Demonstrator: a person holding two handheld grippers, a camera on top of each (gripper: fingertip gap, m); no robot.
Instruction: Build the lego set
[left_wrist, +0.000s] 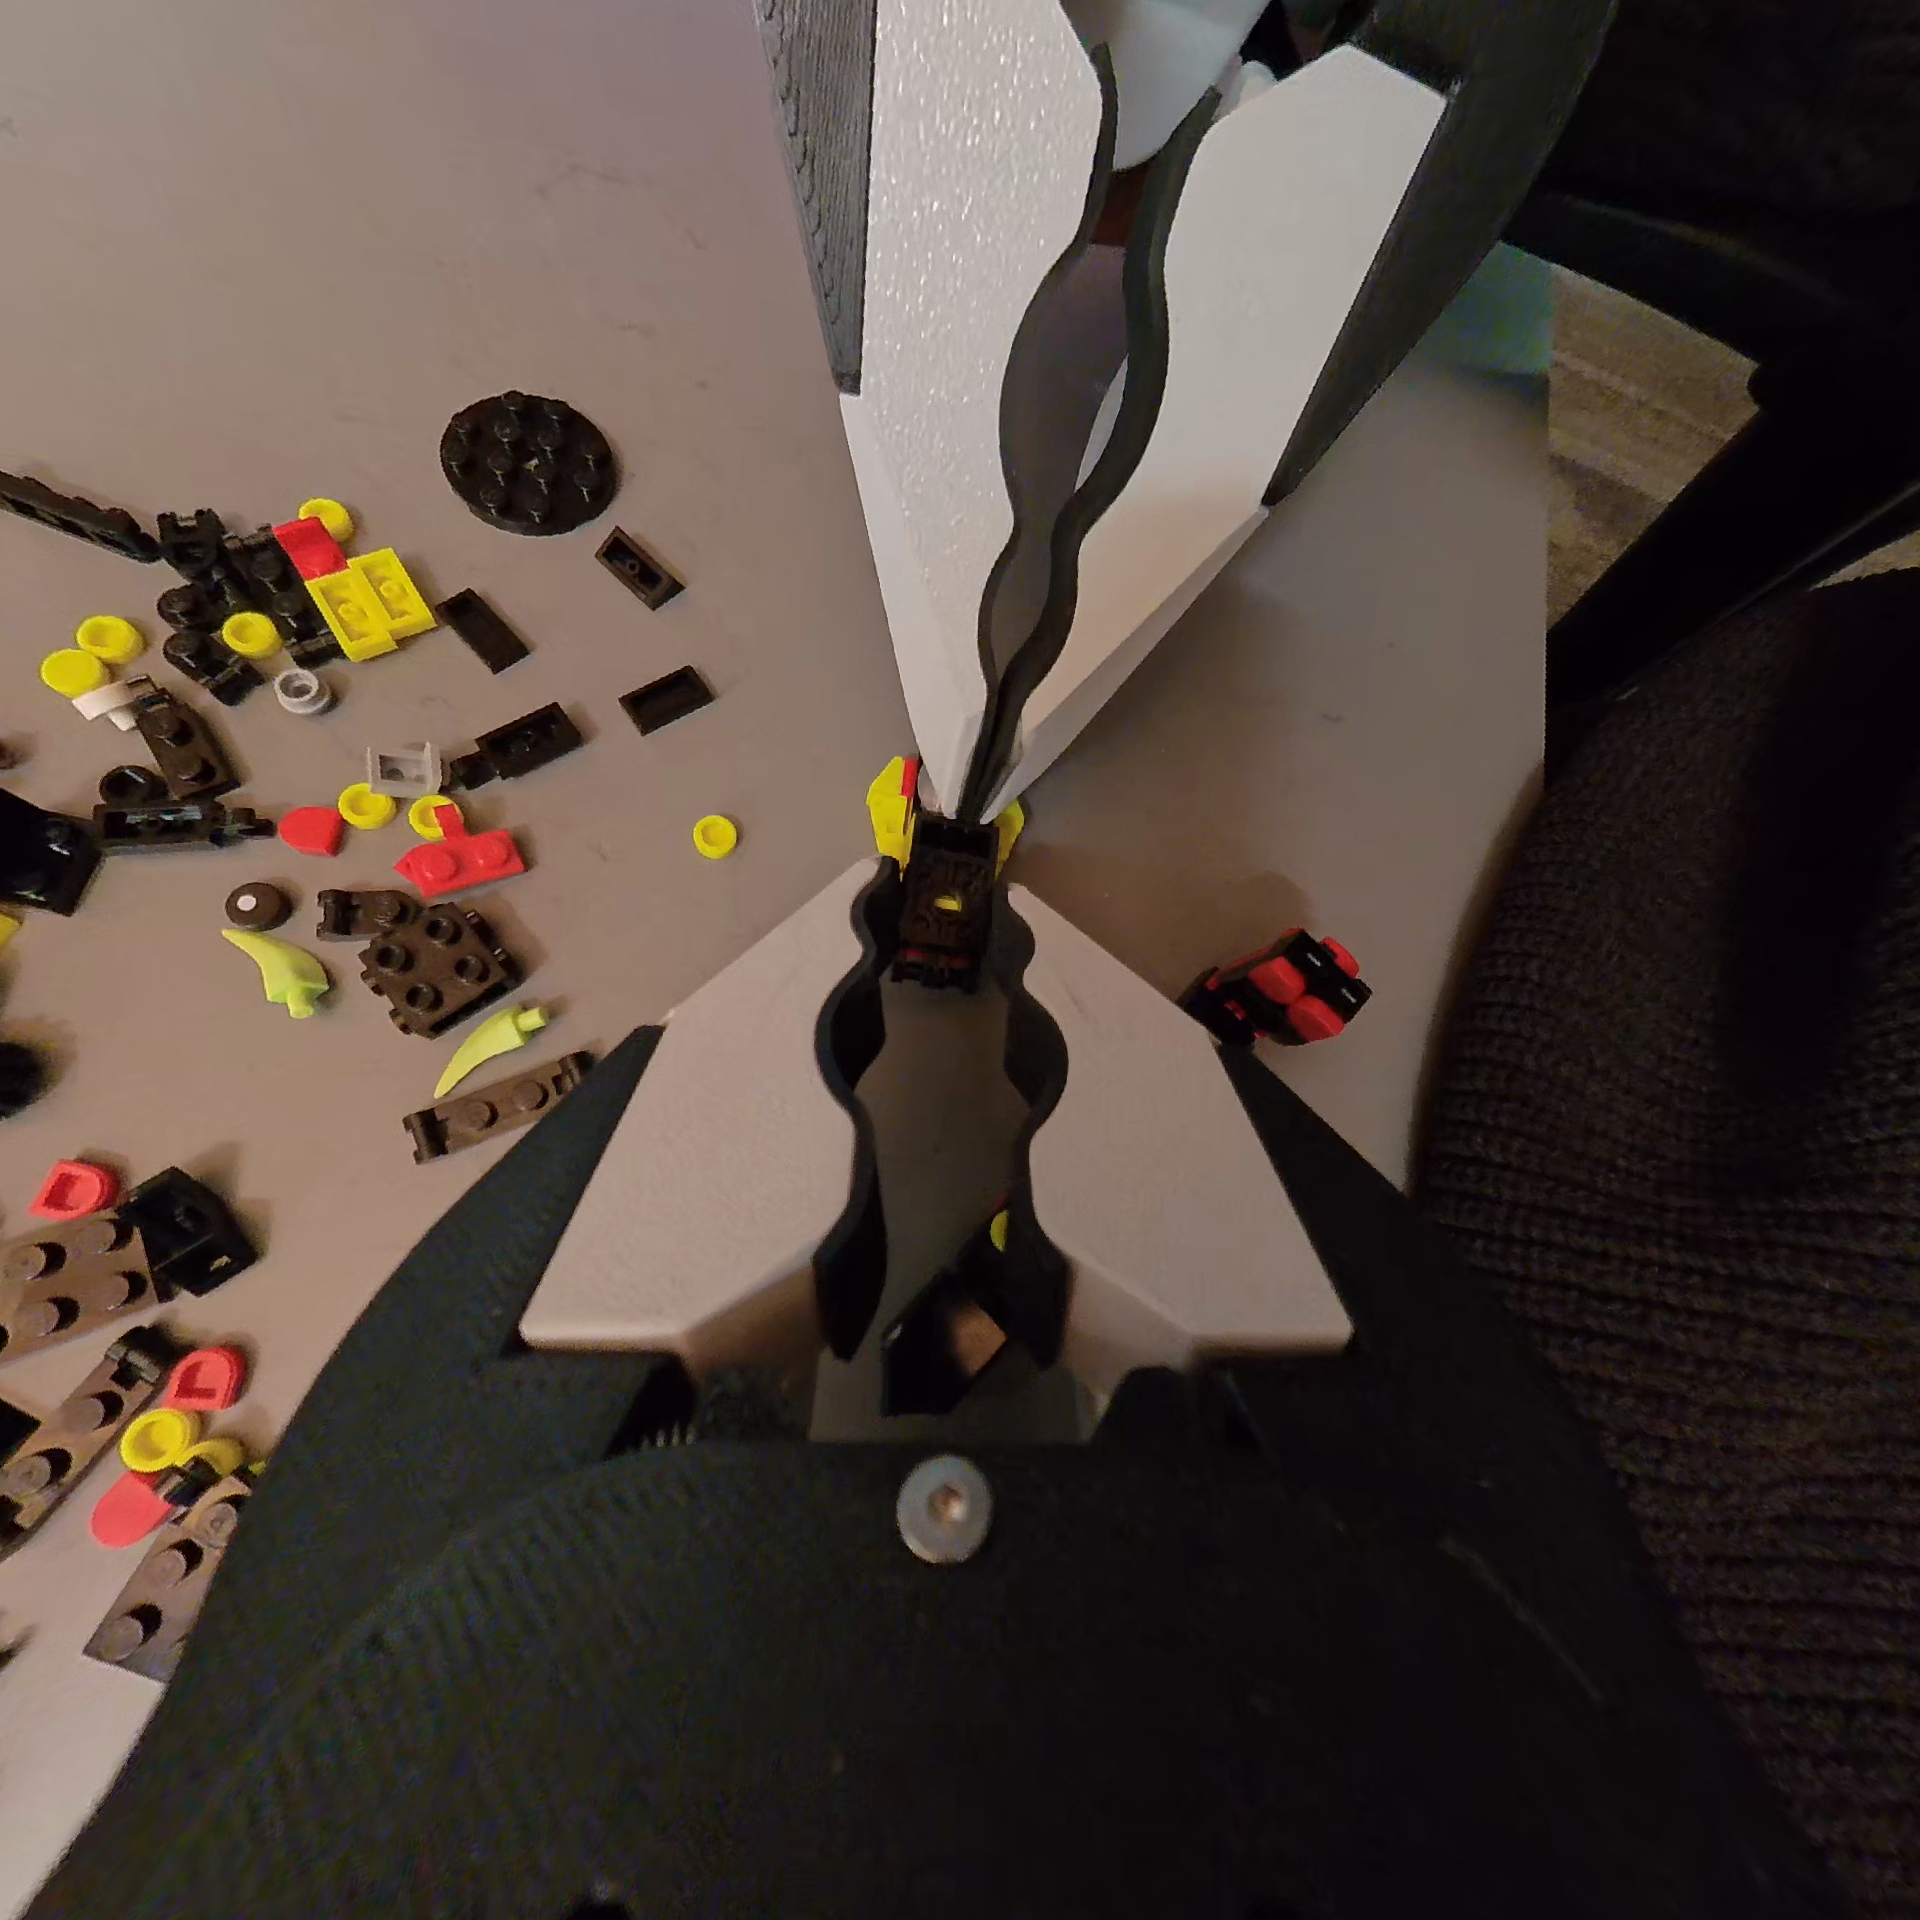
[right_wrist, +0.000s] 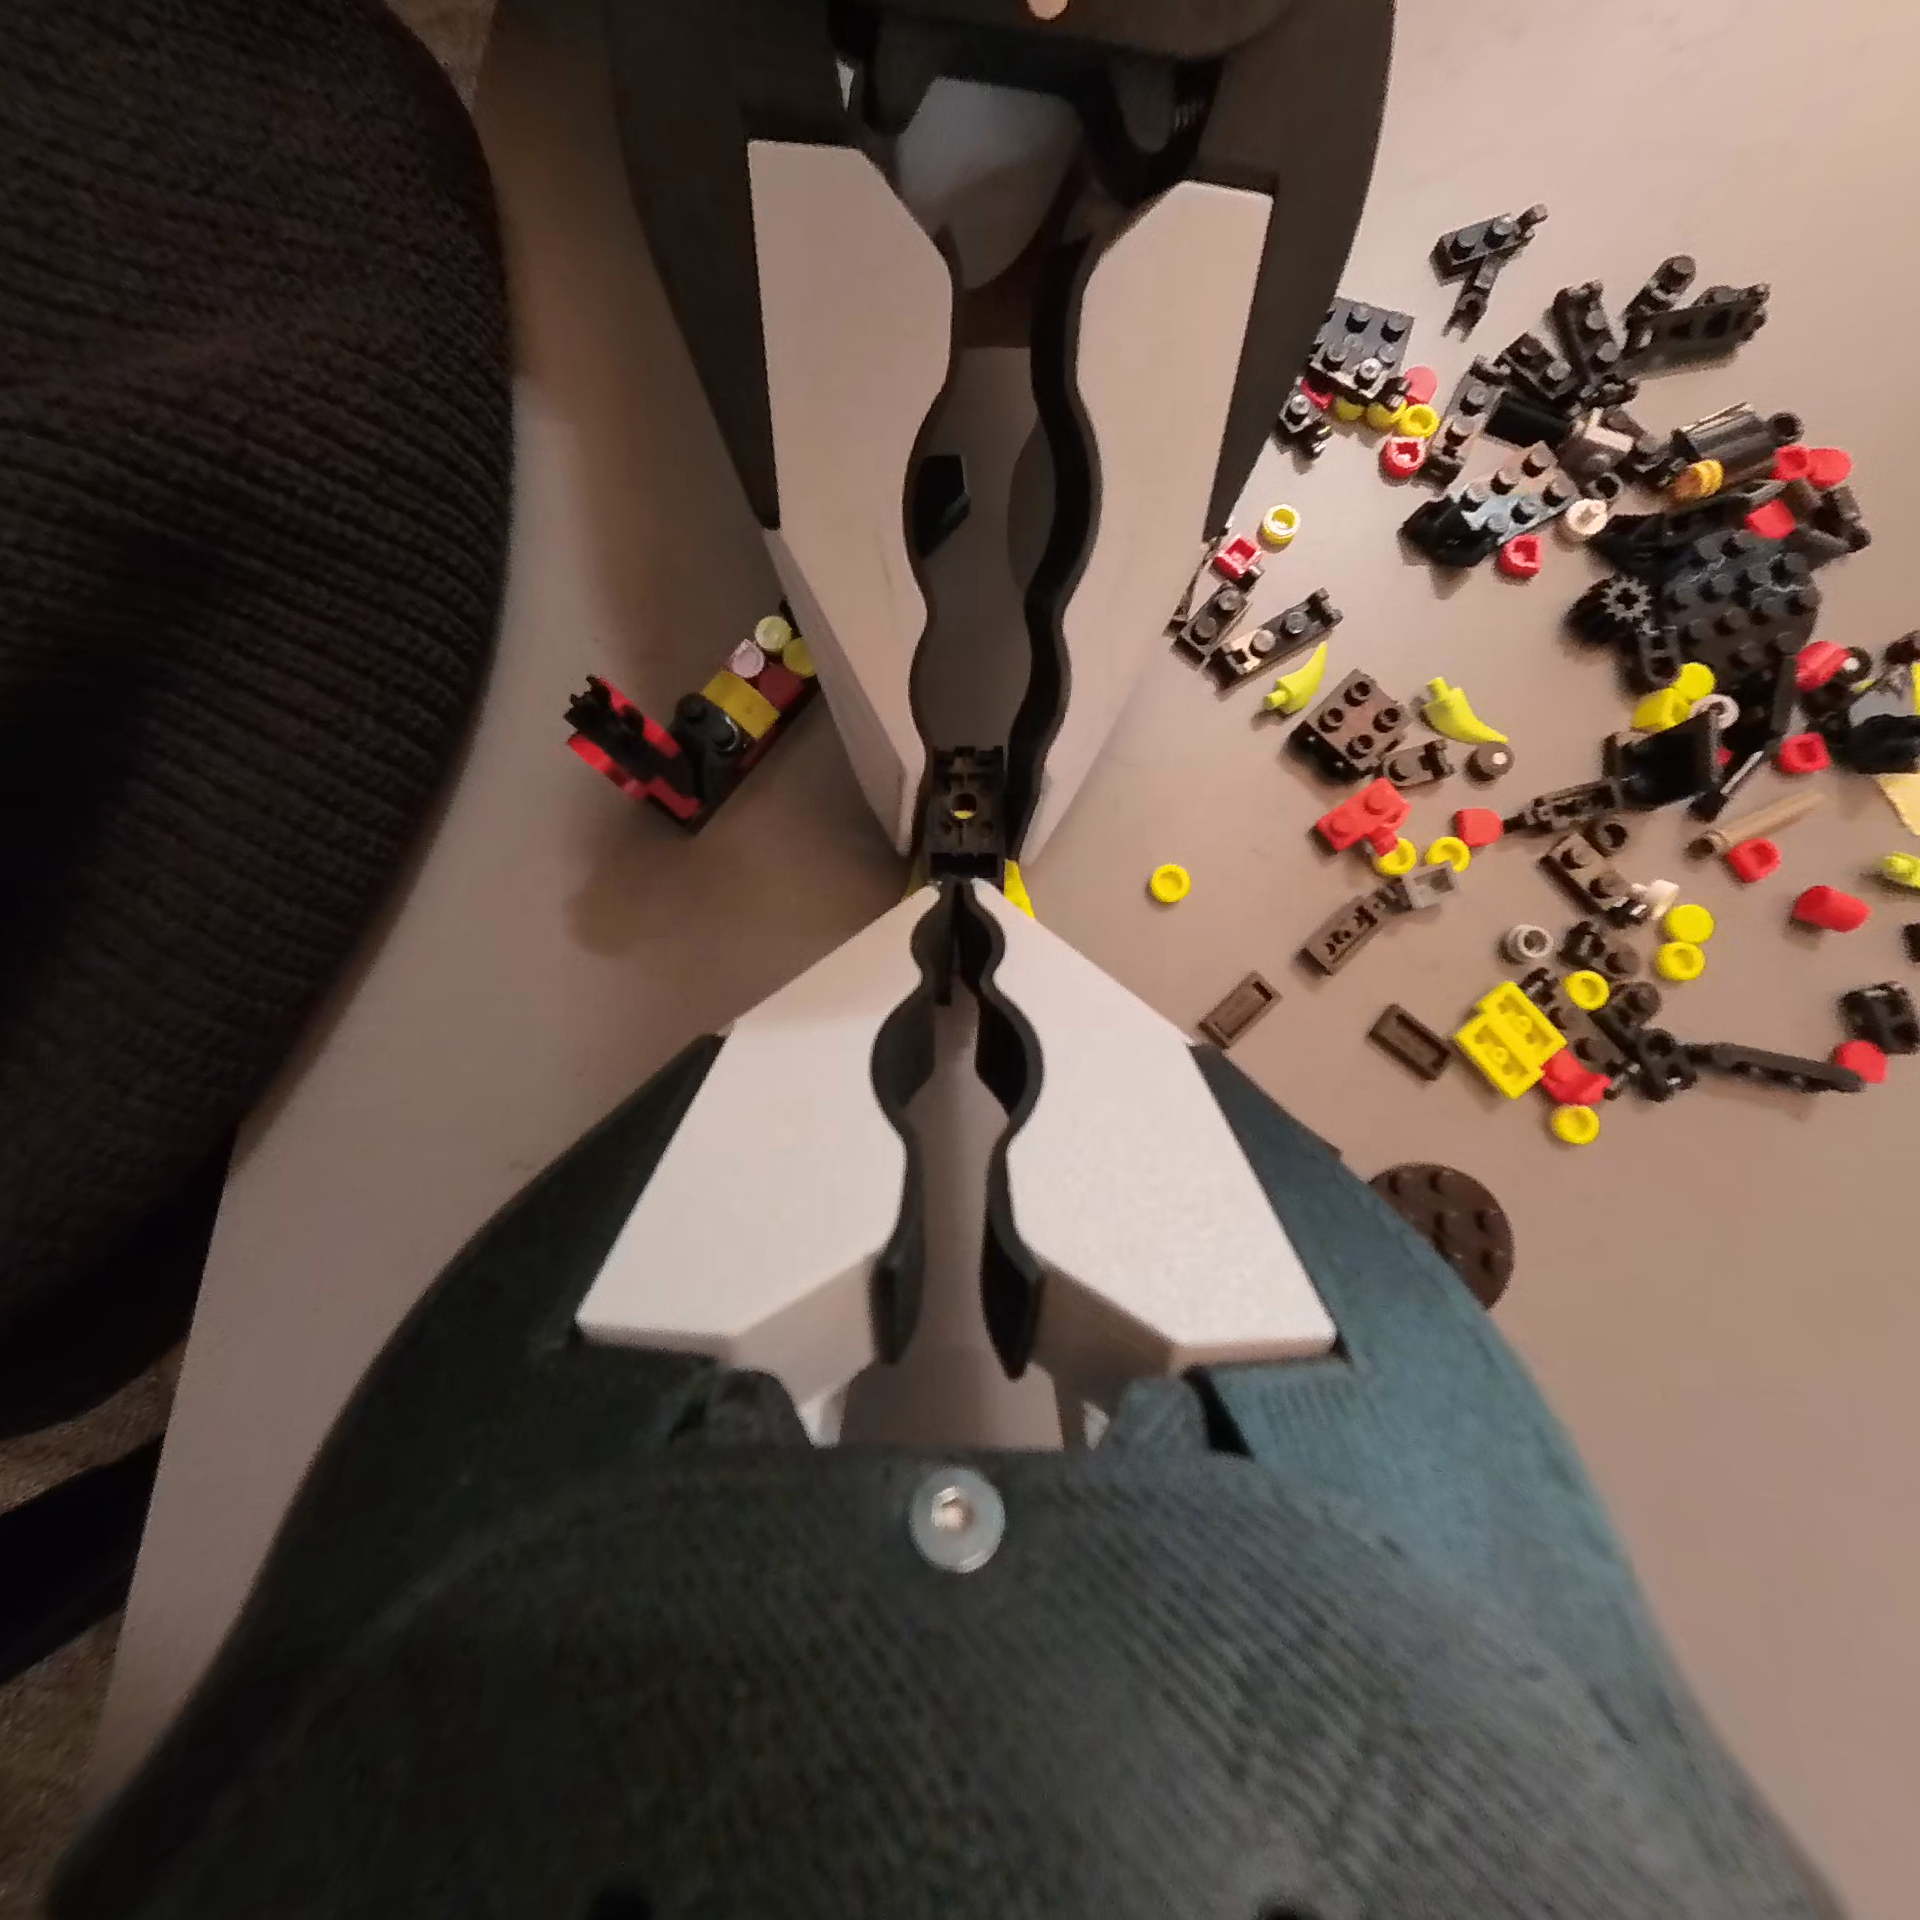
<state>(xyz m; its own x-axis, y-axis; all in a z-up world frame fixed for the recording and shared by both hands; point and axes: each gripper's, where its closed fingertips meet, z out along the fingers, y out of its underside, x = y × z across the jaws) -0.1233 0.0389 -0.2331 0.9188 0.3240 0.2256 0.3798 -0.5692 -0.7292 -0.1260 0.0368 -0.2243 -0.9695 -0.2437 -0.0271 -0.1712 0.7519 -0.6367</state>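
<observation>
— How do the two grippers stand?

— They meet tip to tip over the grey table (left_wrist: 644, 260). The left gripper (left_wrist: 940, 914) comes in from the near side of its own view, its jaws clenched on the black sub-assembly (left_wrist: 940, 925), a small block with yellow and red bits at its far end. The right gripper (right_wrist: 951, 914) points the opposite way, jaws nearly together, its tips pinched on the yellow-edged end of that same block (right_wrist: 966, 805).

— So the piece hangs between them?

— Yes, held at both ends, just above the tabletop, near the table's edge.

— What lies around?

— Well to one side, a scatter of loose bricks (left_wrist: 343, 727): black plates, yellow round studs, red pieces, two lime claws, and a round black plate (left_wrist: 530, 462) set a little apart. One yellow stud (left_wrist: 715, 836) sits alone, nearest the grippers. On the other side, a red-and-black partial build (right_wrist: 691, 727) rests on the table close to the left gripper's finger. A dark knitted fabric (left_wrist: 1714, 1039) fills the space past the table's edge.

— Anything blocking the view?

— The grippers' white fingers hide most of the held block.
</observation>
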